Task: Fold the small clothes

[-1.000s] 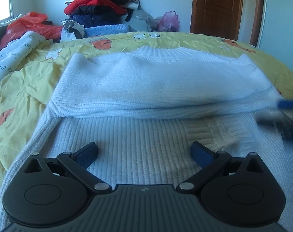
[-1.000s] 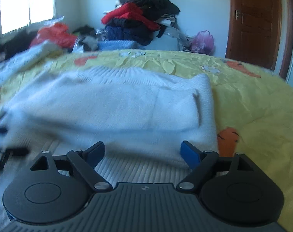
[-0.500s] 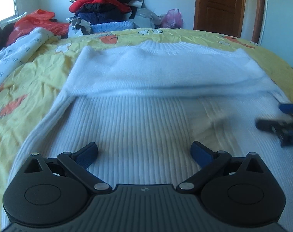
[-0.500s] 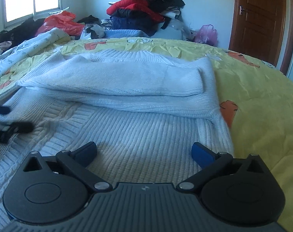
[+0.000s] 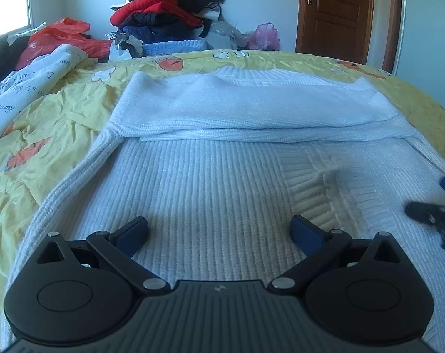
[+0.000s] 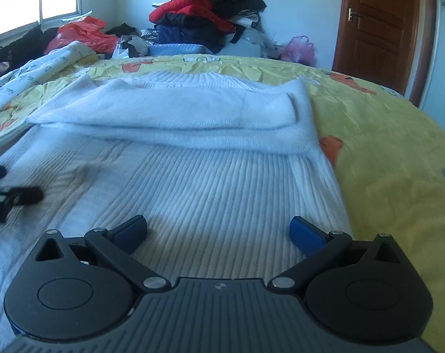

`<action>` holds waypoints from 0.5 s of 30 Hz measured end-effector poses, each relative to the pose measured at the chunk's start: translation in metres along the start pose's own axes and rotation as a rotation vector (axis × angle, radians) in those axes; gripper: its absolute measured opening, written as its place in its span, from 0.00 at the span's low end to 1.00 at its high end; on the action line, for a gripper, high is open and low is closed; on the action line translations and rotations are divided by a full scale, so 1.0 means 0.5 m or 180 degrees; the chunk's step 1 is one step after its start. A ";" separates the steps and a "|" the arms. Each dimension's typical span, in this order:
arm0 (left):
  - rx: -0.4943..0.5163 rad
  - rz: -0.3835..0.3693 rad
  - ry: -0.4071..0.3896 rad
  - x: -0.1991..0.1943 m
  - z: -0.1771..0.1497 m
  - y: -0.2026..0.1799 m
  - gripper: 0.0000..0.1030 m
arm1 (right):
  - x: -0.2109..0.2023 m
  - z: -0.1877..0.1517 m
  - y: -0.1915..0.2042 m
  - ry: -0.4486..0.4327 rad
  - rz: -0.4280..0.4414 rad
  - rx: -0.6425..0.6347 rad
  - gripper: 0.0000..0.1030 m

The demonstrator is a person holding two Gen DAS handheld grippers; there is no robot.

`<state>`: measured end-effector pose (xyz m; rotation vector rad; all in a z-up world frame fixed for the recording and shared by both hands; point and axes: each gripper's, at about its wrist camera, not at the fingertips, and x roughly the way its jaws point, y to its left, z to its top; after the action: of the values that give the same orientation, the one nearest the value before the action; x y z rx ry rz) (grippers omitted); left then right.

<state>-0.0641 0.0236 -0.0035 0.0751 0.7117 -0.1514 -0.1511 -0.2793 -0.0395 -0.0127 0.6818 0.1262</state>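
Left wrist view: a white knit sweater (image 5: 222,158) lies flat on a bed covered by a yellow patterned sheet (image 5: 55,123), its sleeves folded across the chest in a band at the far end and its ribbed lower body stretching toward the camera. A second ago the folded band filled the middle of both views; it now sits farther off, with much more of the ribbed body exposed in front of each gripper. The left gripper (image 5: 219,231) hangs just above the ribbed knit, jaws spread wide with nothing between them, as they were a second ago. The right gripper (image 6: 218,231) is likewise spread wide and empty, near the sweater's right edge where the knit meets the sheet. Each gripper appears, blurred, at the margin of the other's view: the right gripper at the right edge of the left view, the left gripper (image 6: 8,198) at the left edge of the right view. Beyond the bed, a pile of red, black and navy clothes (image 5: 166,14) rests against the wall, beside a brown wooden door (image 5: 337,14).
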 end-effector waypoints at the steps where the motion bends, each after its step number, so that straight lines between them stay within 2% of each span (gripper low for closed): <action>1: -0.0002 -0.0003 0.0000 0.000 -0.001 0.001 1.00 | -0.007 -0.006 -0.002 -0.0010 -0.0005 0.0032 0.98; 15: -0.0011 0.0027 -0.0009 -0.001 -0.005 0.001 1.00 | -0.003 -0.005 -0.001 0.0000 -0.0026 0.0035 0.99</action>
<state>-0.0660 0.0246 -0.0049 0.0746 0.7088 -0.1421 -0.1537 -0.2800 -0.0407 -0.0051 0.6824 0.1145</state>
